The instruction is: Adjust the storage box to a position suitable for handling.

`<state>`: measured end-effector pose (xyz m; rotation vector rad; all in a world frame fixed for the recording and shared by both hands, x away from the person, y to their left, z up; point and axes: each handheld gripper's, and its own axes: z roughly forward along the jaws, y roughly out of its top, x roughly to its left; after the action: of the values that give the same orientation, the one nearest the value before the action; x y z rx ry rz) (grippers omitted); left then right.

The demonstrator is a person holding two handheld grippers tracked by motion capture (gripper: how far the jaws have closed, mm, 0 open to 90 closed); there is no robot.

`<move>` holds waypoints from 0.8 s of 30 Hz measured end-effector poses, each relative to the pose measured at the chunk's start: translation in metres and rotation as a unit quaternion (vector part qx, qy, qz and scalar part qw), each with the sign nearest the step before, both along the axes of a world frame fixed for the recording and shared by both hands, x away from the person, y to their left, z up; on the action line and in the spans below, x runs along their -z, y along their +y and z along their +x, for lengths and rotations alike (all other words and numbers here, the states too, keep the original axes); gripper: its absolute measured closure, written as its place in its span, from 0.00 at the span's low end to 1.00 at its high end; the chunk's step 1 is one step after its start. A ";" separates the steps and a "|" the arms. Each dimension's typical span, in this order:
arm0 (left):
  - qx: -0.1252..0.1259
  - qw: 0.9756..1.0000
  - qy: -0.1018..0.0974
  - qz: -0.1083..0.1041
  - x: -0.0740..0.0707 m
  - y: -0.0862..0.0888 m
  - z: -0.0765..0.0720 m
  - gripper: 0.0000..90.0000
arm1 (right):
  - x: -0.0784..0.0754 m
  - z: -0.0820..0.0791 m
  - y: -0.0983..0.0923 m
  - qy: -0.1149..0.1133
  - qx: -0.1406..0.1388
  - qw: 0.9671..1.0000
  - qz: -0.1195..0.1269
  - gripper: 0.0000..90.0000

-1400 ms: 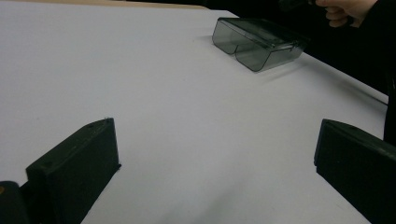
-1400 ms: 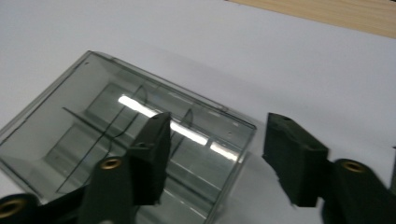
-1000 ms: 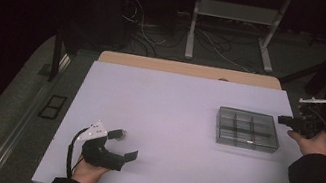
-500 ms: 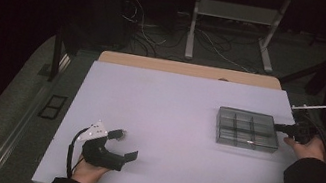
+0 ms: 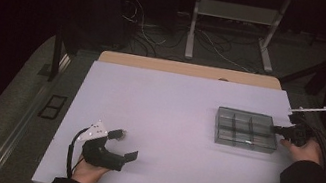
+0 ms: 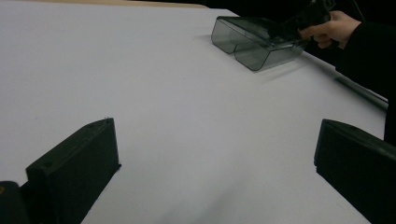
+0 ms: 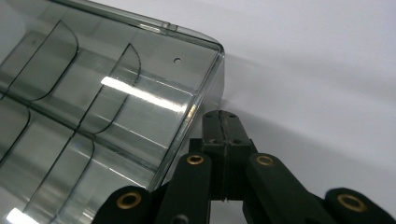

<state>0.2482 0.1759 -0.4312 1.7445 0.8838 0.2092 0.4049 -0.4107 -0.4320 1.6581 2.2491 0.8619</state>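
Scene: a white table seen from above, with a person's forearms at its near edge.
Box: a clear grey plastic box with empty compartments sits on the right part of the table.
Right gripper: clenched, jaws pressed flat together with nothing between them, tips at the box's right wall; whether they touch it I cannot tell. They have just finished closing.
Left gripper: released, jaws spread wide and empty, resting low near the table's front left, well apart from the box.
Progress: early, as I judge it. The box is not grasped or lifted. Left to do: push or grip it.
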 end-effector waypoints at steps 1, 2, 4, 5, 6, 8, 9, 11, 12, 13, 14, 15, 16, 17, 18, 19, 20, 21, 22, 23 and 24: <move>-0.001 1.000 0.001 -0.001 0.000 0.000 0.000 0.00 | 0.001 -0.001 0.002 -0.003 -0.004 1.000 0.001 0.99; -0.001 1.000 0.001 -0.001 0.000 0.000 0.000 0.00 | 0.001 -0.001 0.002 -0.003 -0.004 1.000 0.001 0.99; -0.001 1.000 0.001 -0.001 0.000 0.000 0.000 0.00 | 0.002 -0.003 0.008 -0.004 -0.006 1.000 0.004 0.99; -0.001 1.000 0.001 0.000 0.000 0.000 0.000 0.00 | 0.002 -0.003 0.008 -0.004 -0.006 1.000 0.004 0.99; -0.001 1.000 0.000 0.000 0.000 0.001 0.000 0.00 | 0.002 -0.004 0.012 -0.002 -0.010 1.000 0.005 0.99; -0.002 1.000 0.000 -0.004 0.000 0.000 -0.001 0.00 | 0.001 -0.004 0.017 -0.005 -0.016 1.000 0.000 0.99; -0.002 1.000 0.000 -0.003 0.000 0.001 0.000 0.00 | 0.001 -0.004 0.017 -0.005 -0.016 1.000 0.000 0.99; -0.001 1.000 0.000 -0.004 0.000 0.001 0.000 0.00 | 0.001 -0.005 0.025 -0.002 -0.017 1.000 0.006 0.99; -0.002 1.000 0.000 -0.004 0.000 0.001 0.000 0.00 | 0.001 -0.005 0.027 -0.002 -0.018 1.000 0.007 0.99; -0.002 1.000 0.000 -0.004 0.000 0.001 0.000 0.00 | 0.001 -0.005 0.027 -0.002 -0.018 1.000 0.007 0.99; -0.002 1.000 0.001 -0.004 0.000 0.001 0.000 0.00 | 0.002 -0.006 0.032 -0.007 -0.019 1.000 0.010 0.99; -0.002 1.000 0.001 -0.004 0.000 0.001 0.000 0.00 | 0.002 -0.008 0.034 -0.004 -0.018 1.000 0.014 0.99; -0.002 1.000 0.000 -0.004 0.000 0.001 0.000 0.00 | 0.003 -0.009 0.036 -0.008 -0.020 1.000 0.018 0.99; -0.002 1.000 0.000 -0.004 0.000 0.001 0.000 0.00 | 0.004 -0.011 0.038 -0.008 -0.021 1.000 0.022 0.99; -0.002 1.000 0.000 -0.003 0.000 0.001 0.000 0.00 | 0.004 -0.012 0.040 -0.010 -0.023 0.999 0.024 0.99; -0.001 1.000 0.001 -0.003 0.000 0.001 0.000 0.00 | 0.005 -0.013 0.042 -0.010 -0.023 0.999 0.027 0.99; -0.001 1.000 0.001 -0.003 0.000 0.001 0.000 0.00 | 0.005 -0.014 0.043 -0.011 -0.023 0.999 0.030 0.99; -0.001 1.000 0.001 -0.003 0.000 0.000 0.000 0.00 | 0.006 -0.015 0.044 -0.012 -0.025 0.999 0.031 0.99; -0.001 1.000 0.001 -0.002 0.000 0.000 0.000 0.00 | 0.006 -0.016 0.045 -0.010 -0.023 0.999 0.034 0.99; -0.001 1.000 0.000 -0.002 0.000 0.000 0.000 0.00 | 0.006 -0.018 0.046 -0.011 -0.024 0.999 0.034 0.99; -0.001 1.000 0.000 -0.002 0.000 0.000 0.000 0.00 | 0.006 -0.019 0.047 -0.012 -0.025 0.999 0.032 0.99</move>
<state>0.2482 0.1764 -0.4315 1.7401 0.8865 0.2090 0.3859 -0.3633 -0.4381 1.6160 2.2787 0.9708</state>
